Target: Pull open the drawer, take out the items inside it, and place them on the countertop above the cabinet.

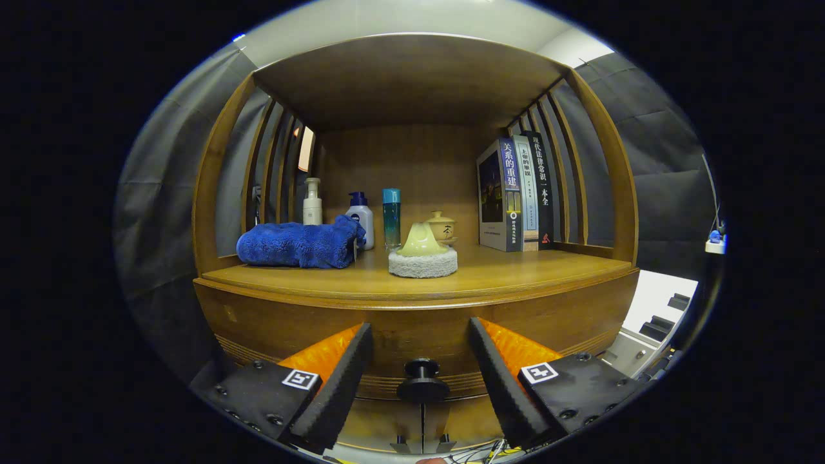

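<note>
Gripper (420,380) fingers apart either side of the drawer (419,341) knob (422,381) — close squarely on it, then draw straight back.

The wooden drawer (412,335) is sitting shut in the cabinet front just below the countertop's (515,270) front edge, its dark round knob (422,380) sticking out at mid-front.
</note>
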